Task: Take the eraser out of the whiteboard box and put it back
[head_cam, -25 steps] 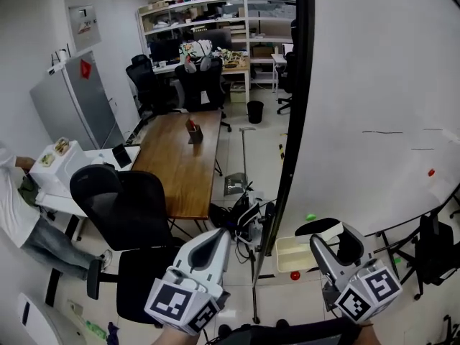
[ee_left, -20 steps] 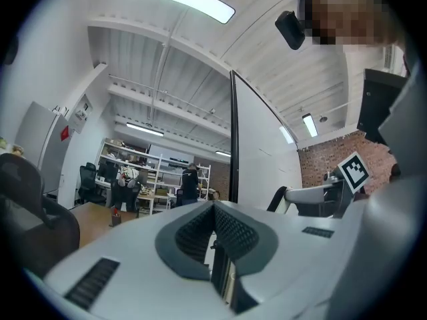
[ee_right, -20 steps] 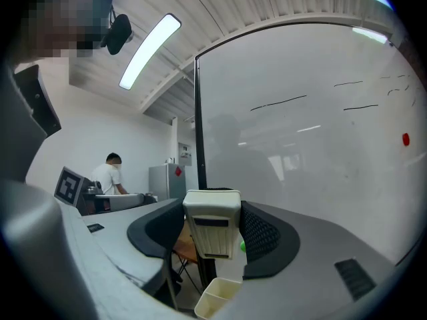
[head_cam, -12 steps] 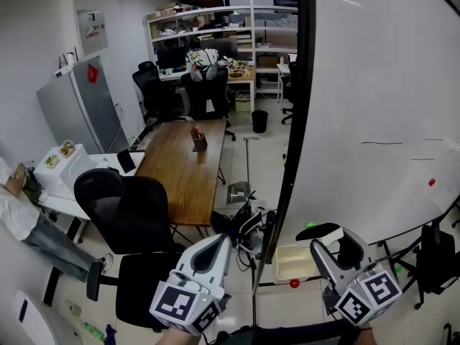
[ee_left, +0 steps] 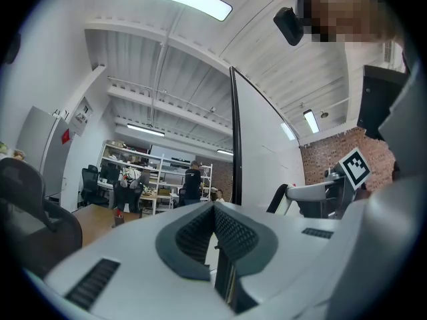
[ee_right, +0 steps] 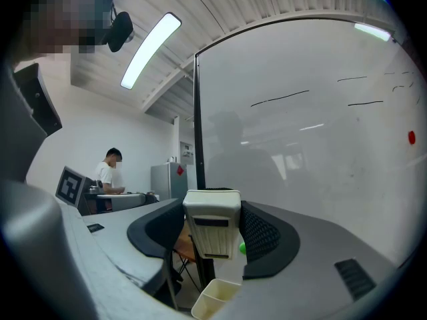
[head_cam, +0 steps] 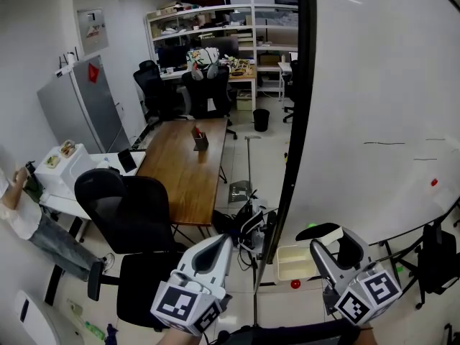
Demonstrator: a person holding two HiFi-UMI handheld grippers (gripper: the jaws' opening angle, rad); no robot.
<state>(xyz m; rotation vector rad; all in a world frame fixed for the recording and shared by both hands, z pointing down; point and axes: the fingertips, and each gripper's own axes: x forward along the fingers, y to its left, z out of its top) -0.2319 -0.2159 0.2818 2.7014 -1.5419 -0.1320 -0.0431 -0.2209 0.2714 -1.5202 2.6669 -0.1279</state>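
My right gripper (head_cam: pixel 329 236) is shut on the eraser (head_cam: pixel 320 231), a cream block with a black felt face, held level just above the cream whiteboard box (head_cam: pixel 290 261) at the foot of the whiteboard (head_cam: pixel 374 106). In the right gripper view the eraser (ee_right: pixel 212 231) fills the gap between the two dark pads, and the box (ee_right: pixel 215 299) shows below it. My left gripper (head_cam: pixel 213 244) hangs to the left of the board's black edge, shut with nothing in it. Its closed pads (ee_left: pixel 227 229) meet in the left gripper view.
A red magnet (head_cam: pixel 295 284) sits below the box and a green one (head_cam: pixel 311 226) on the board near the eraser. Left of the board stand a black office chair (head_cam: pixel 122 207) and a long wooden table (head_cam: pixel 185 171). A person (head_cam: pixel 21 214) is at the far left.
Both grippers have kept still with the eraser held. The head view has shifted slightly, and the person at the far left has moved.
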